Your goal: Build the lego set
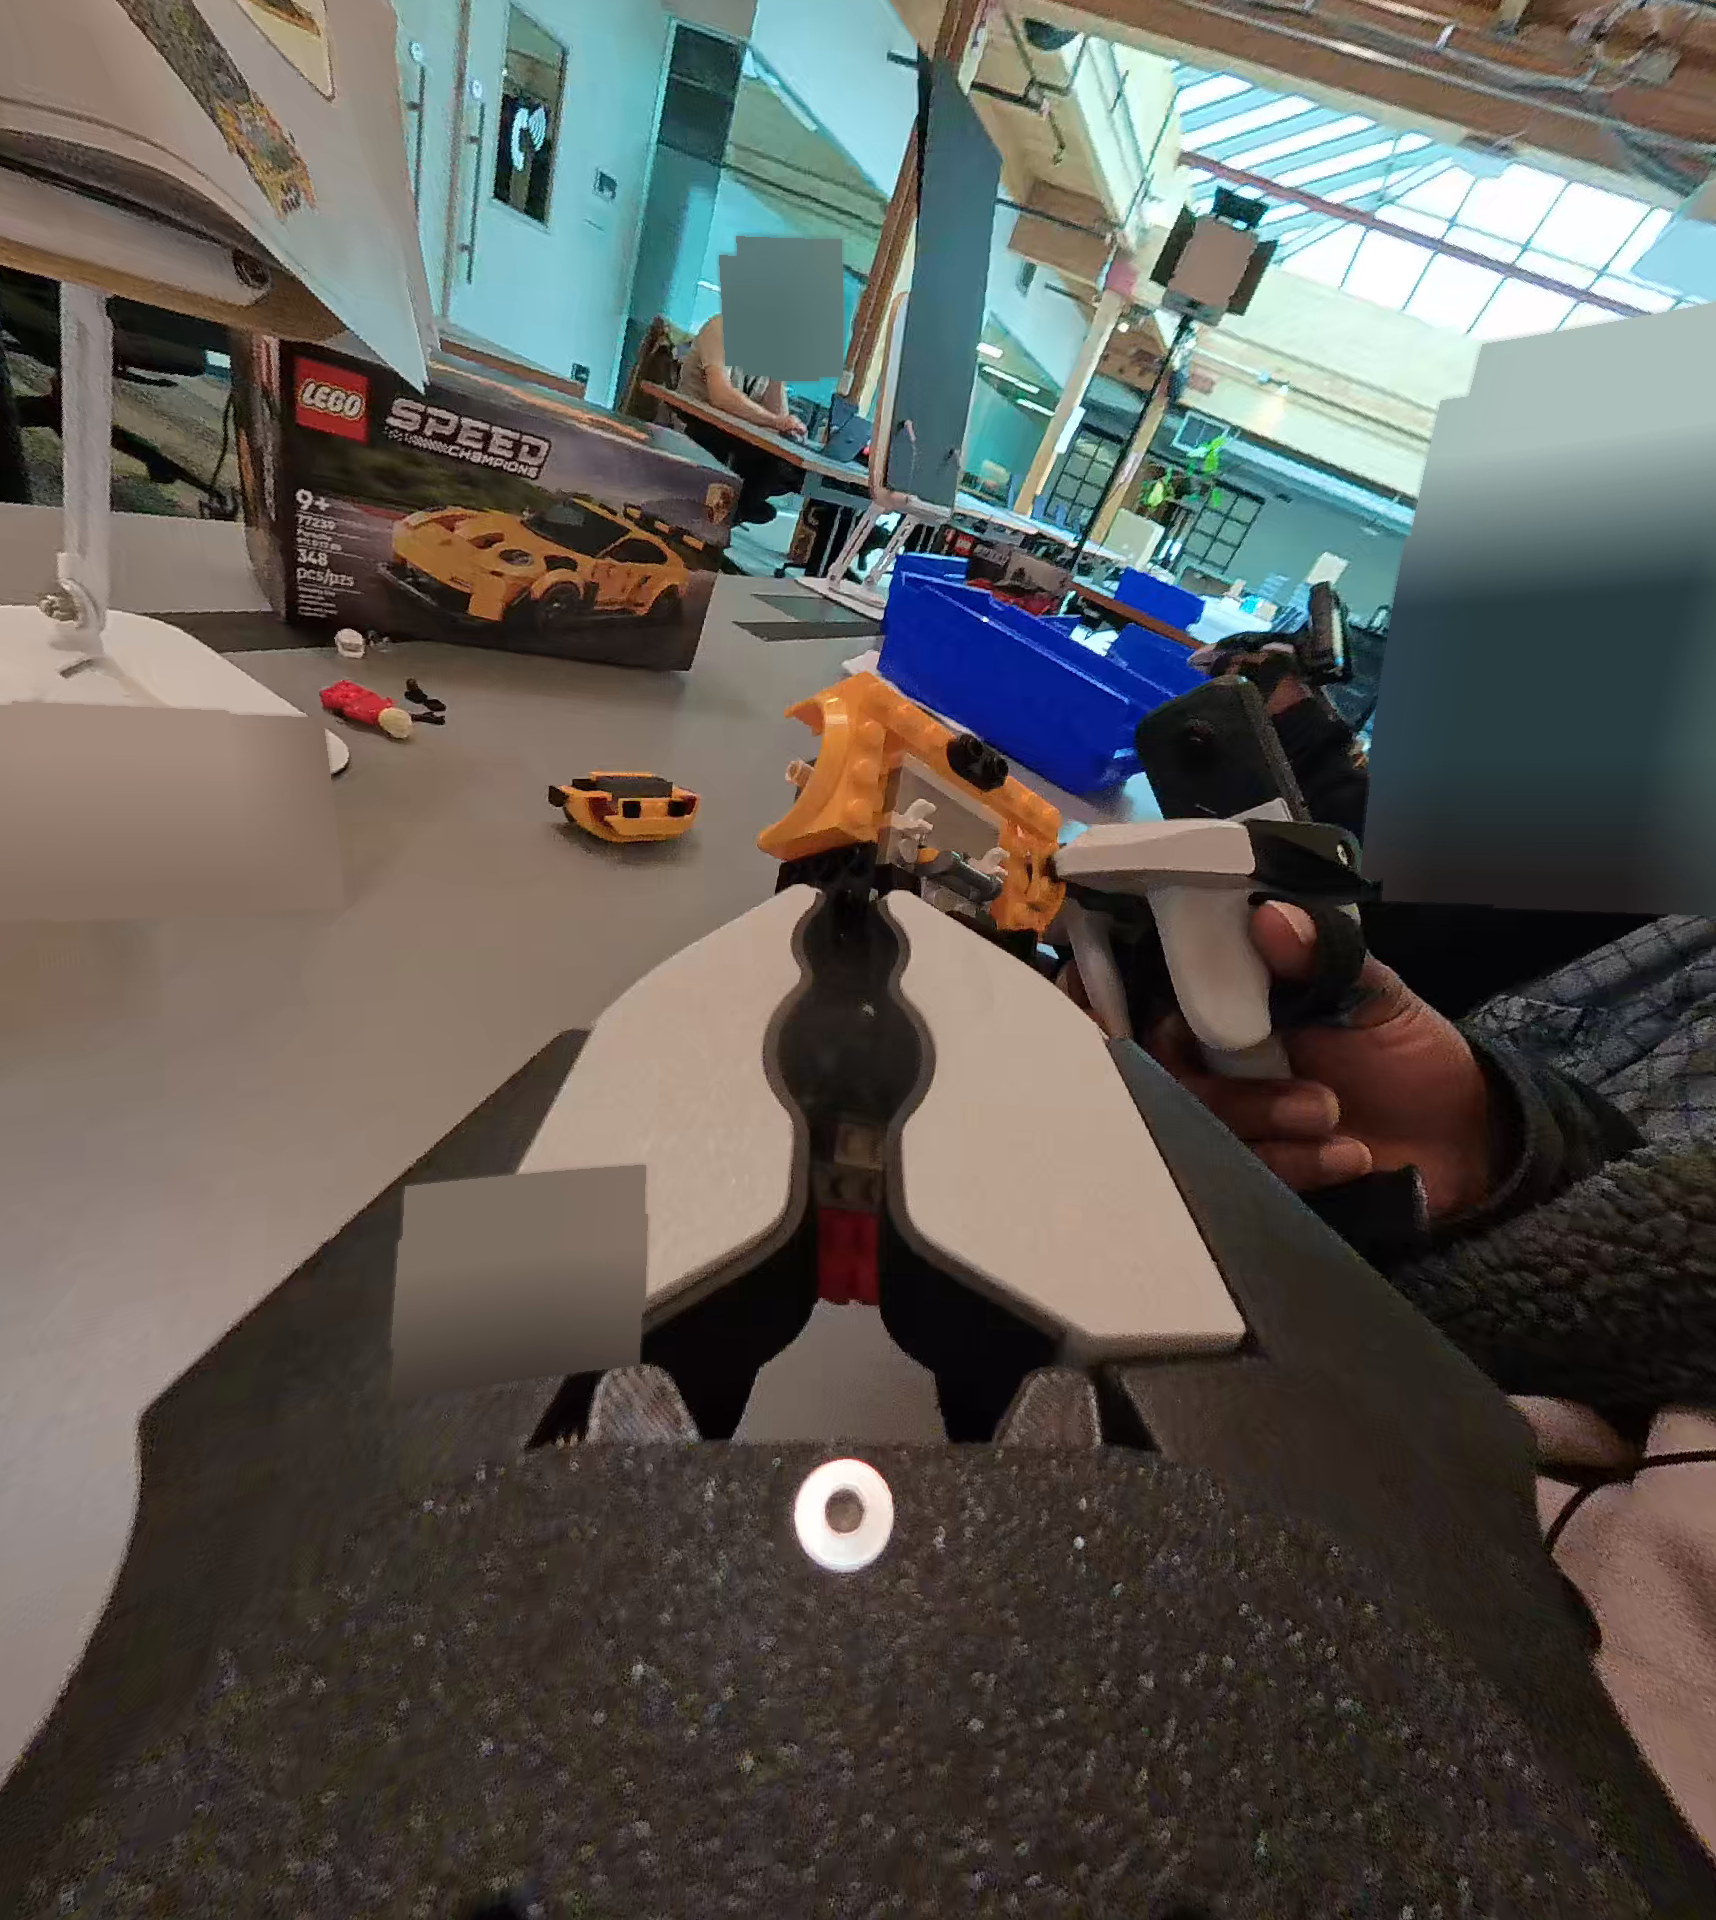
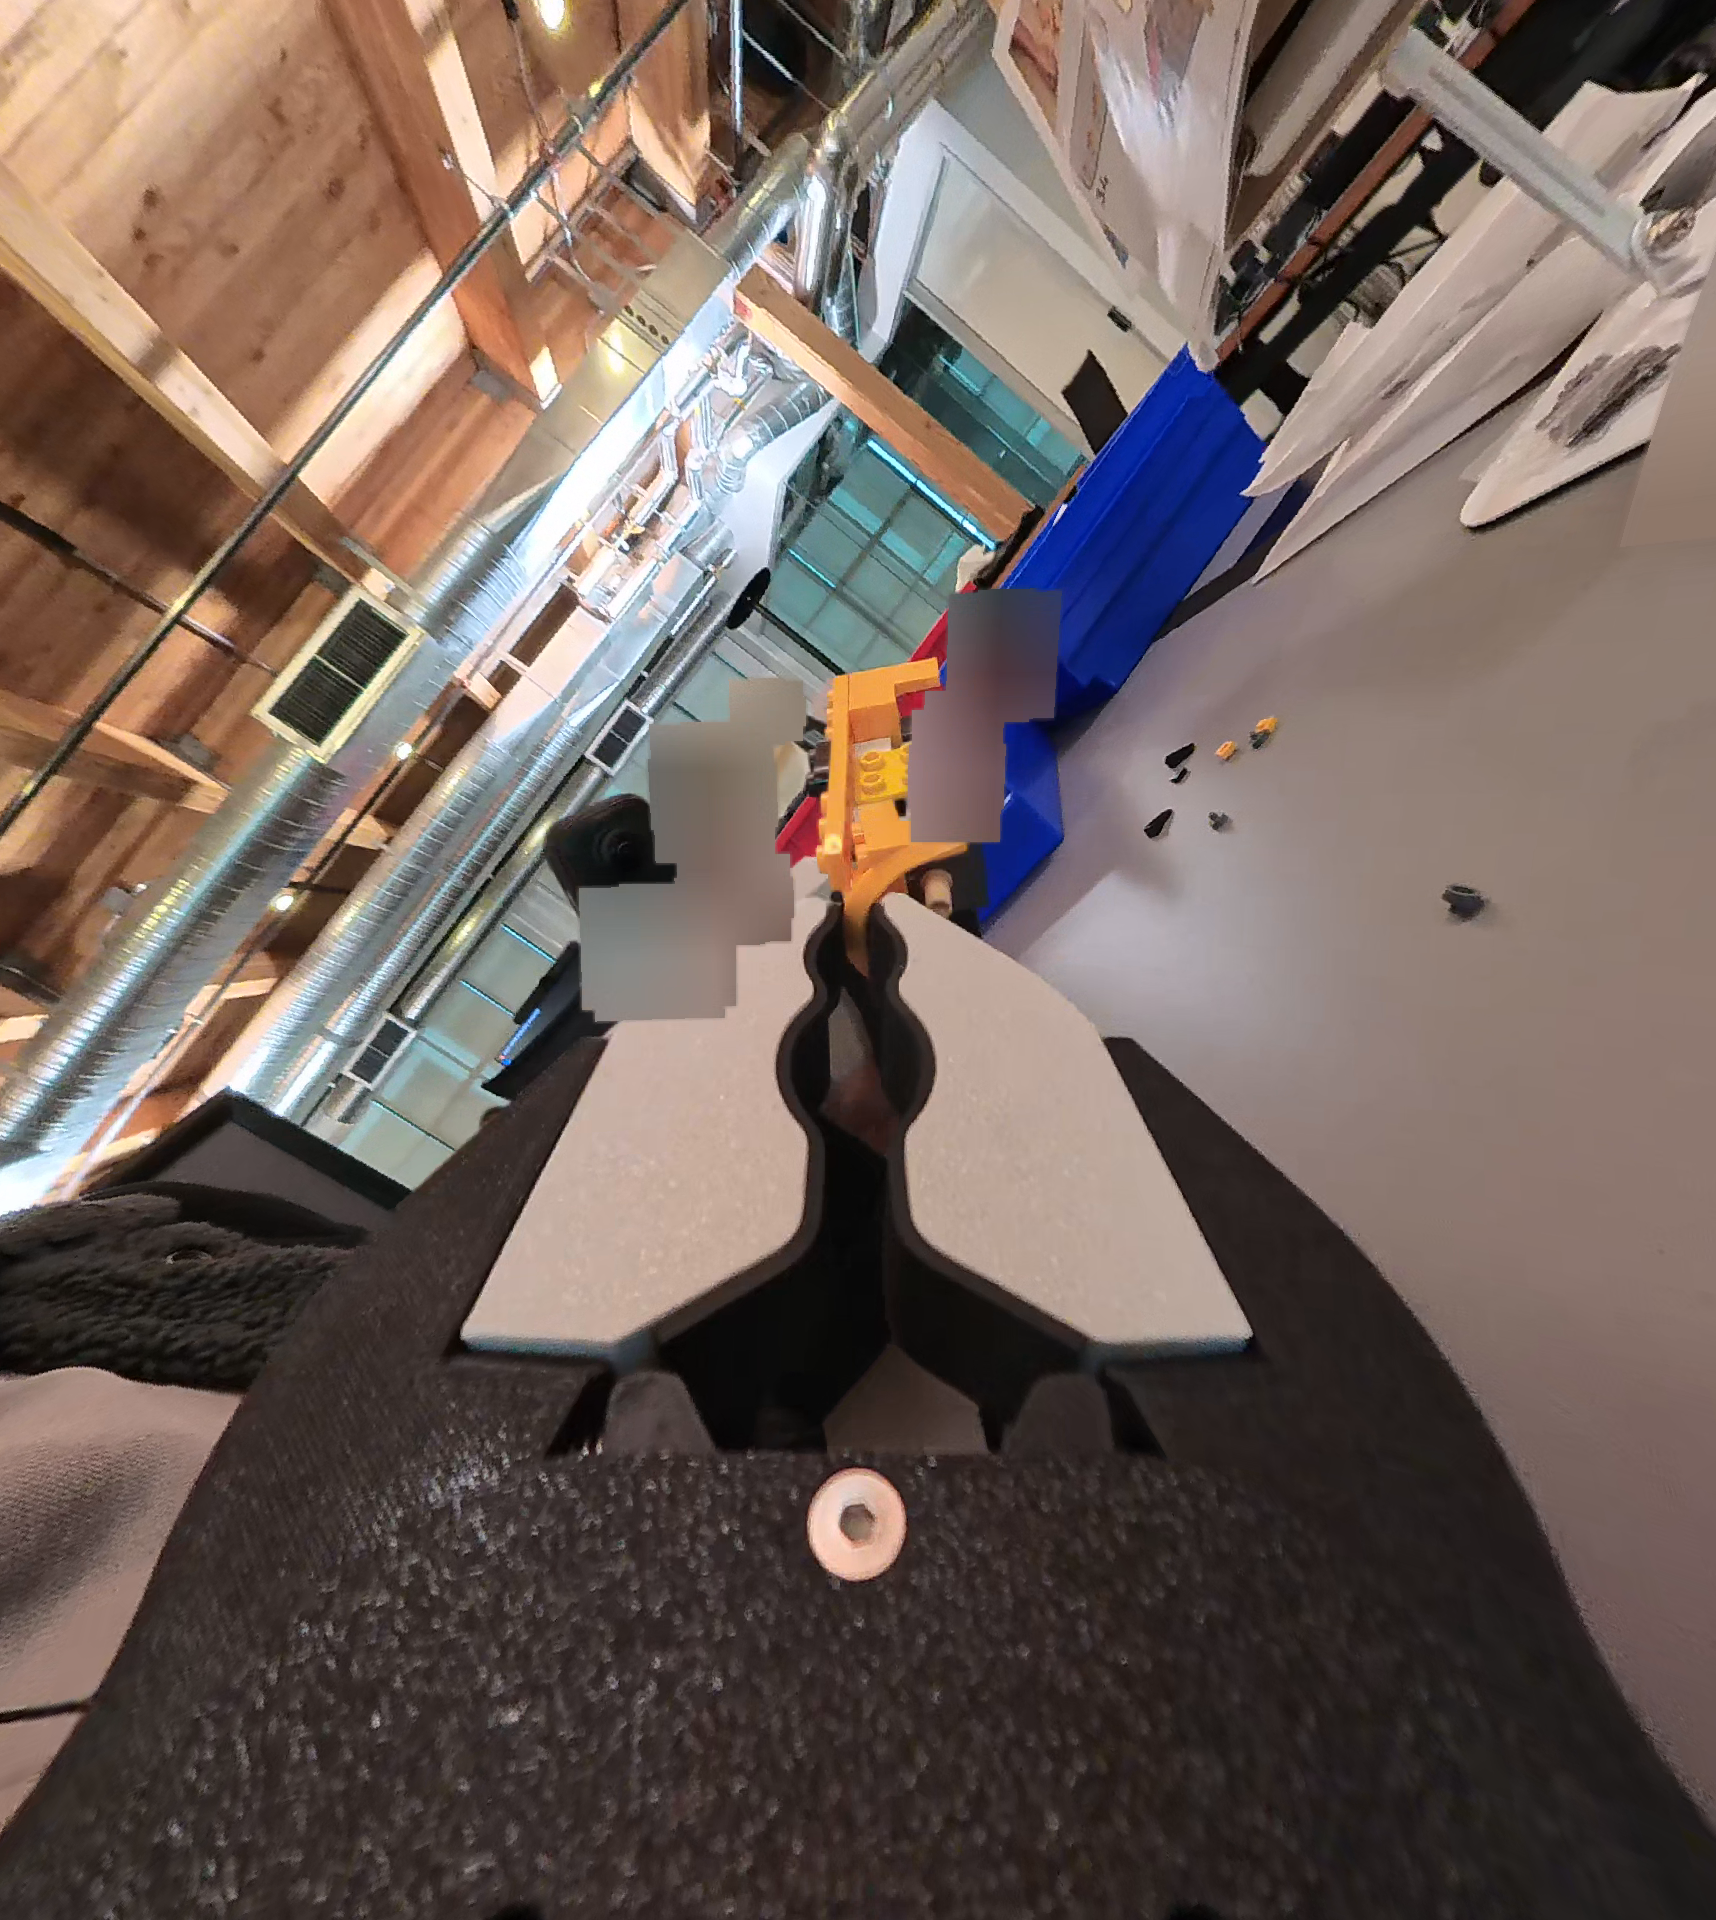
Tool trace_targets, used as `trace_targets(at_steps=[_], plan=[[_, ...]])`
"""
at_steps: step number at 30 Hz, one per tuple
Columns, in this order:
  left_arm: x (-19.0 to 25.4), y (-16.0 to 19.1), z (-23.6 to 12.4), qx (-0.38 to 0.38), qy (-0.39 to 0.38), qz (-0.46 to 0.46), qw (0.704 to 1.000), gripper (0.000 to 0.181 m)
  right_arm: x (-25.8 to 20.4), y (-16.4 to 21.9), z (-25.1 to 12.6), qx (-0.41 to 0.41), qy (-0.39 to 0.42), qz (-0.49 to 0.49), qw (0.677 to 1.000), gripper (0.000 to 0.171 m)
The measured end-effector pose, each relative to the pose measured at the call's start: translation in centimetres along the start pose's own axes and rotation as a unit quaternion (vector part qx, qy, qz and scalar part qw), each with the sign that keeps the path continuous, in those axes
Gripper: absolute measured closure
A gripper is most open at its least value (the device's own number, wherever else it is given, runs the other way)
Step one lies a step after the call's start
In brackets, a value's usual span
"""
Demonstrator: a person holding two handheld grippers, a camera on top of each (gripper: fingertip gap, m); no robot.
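Note:
A partly built orange car body (image 1: 921, 805) with grey and black parts is held up above the grey table. My left gripper (image 1: 849, 894) is shut on its black lower end. My right gripper (image 2: 859, 914) is shut on the orange curved edge of the same car body (image 2: 869, 774); it shows in the left wrist view (image 1: 1067, 862) pinching the body's right end, held by a hand (image 1: 1353, 1049). A small orange sub-assembly (image 1: 625, 805) lies on the table to the left. Small loose pieces (image 2: 1218, 764) lie on the table in the right wrist view.
The set's box (image 1: 490, 520) stands at the back. A red piece with a tan end (image 1: 366, 707) lies before it. Blue bins (image 1: 1010, 665) stand at the right rear. A white stand (image 1: 85, 499) holding an open booklet (image 1: 210, 125) is at the left. The small orange sub-assembly (image 1: 625, 805) is about equally far from each gripper, around 25 centimeters.

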State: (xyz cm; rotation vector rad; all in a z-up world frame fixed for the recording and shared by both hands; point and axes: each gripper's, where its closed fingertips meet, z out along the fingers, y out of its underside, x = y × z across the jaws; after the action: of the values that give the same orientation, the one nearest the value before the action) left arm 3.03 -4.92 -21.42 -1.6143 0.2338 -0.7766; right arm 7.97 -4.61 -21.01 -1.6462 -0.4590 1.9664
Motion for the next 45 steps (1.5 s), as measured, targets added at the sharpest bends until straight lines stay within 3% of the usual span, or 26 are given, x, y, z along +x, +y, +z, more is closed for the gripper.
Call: trace_targets(at_steps=[6,11,14,18,24,31,36,45], plan=[[0.1,0.7,0.0,-0.010,0.001,-0.029,1.000,0.174,0.9,0.1,0.0,0.000,0.015,0.000,1.000,0.168],[0.6,2.0,0.1,-0.042,0.048,-0.071,0.995,0.172,1.9,0.0,-0.4,0.000,0.024,0.007,1.000,0.168],[1.1,2.3,-0.2,-0.054,0.092,-0.067,0.992,0.161,1.8,0.4,-0.5,-0.014,0.015,0.006,1.000,0.168],[2.1,2.0,-1.4,-0.055,0.171,-0.071,0.981,0.162,0.9,1.0,-0.6,-0.035,-0.008,-0.018,0.999,0.168],[4.7,0.2,-3.7,-0.014,0.287,0.008,0.958,0.180,-3.8,1.6,-0.4,-0.045,-0.092,-0.149,0.984,0.168],[4.3,2.5,-3.7,-0.091,0.265,0.050,0.959,0.179,-3.5,2.6,-0.8,-0.091,-0.062,-0.230,0.967,0.168],[3.0,5.6,-3.2,-0.197,0.210,0.053,0.956,0.178,-1.0,4.0,-1.0,-0.146,-0.005,-0.225,0.963,0.168],[2.6,6.9,-3.2,-0.257,0.185,0.027,0.948,0.175,0.2,4.6,-1.1,-0.175,0.016,-0.201,0.964,0.168]])
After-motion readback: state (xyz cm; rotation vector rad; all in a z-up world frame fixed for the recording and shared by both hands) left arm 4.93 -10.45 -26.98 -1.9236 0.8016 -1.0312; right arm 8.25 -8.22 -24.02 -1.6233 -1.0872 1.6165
